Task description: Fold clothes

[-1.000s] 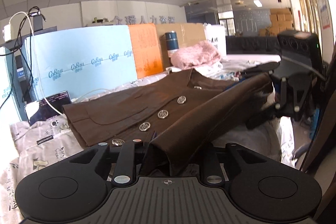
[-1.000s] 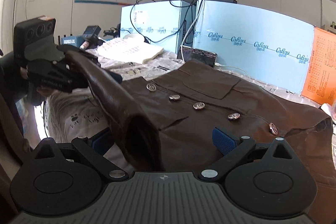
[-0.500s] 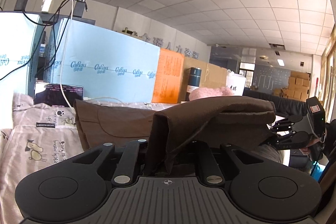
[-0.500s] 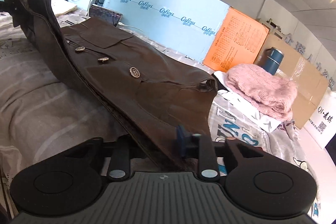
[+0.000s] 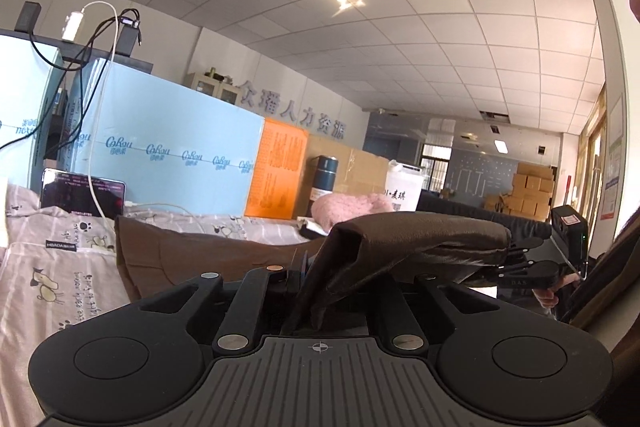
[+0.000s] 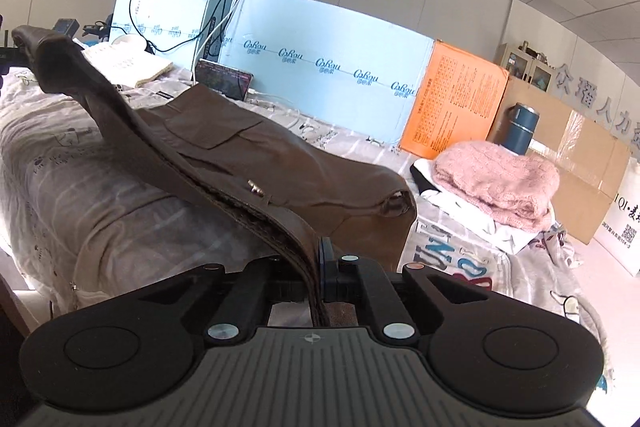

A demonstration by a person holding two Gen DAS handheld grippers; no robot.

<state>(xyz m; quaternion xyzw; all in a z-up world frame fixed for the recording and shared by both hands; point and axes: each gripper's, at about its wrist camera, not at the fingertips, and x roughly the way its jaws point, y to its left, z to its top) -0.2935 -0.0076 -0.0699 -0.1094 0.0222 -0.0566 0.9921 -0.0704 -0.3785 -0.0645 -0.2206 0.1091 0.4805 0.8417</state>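
The left gripper [image 5: 316, 291] is clamped tight on one edge of the brown leather jacket with metal buttons [image 6: 248, 151]. The right gripper [image 6: 318, 267] pinches the other end. The jacket hangs lifted between them, its far part lying on the bed with the cartoon-print sheet [image 6: 60, 187]

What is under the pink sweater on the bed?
The pink sweater sits on folded white fabric with a black piece beside it, all on the printed sheet. Anything deeper is covered.

Brown jacket [image 6: 248, 151]: we see smooth, faintly sheened leather-like cloth.
Pink sweater [image 6: 496, 179]: fuzzy knit.
Bedsheet [image 6: 60, 167]: matt printed cotton.
Flask [image 6: 520, 127]: matt metal.
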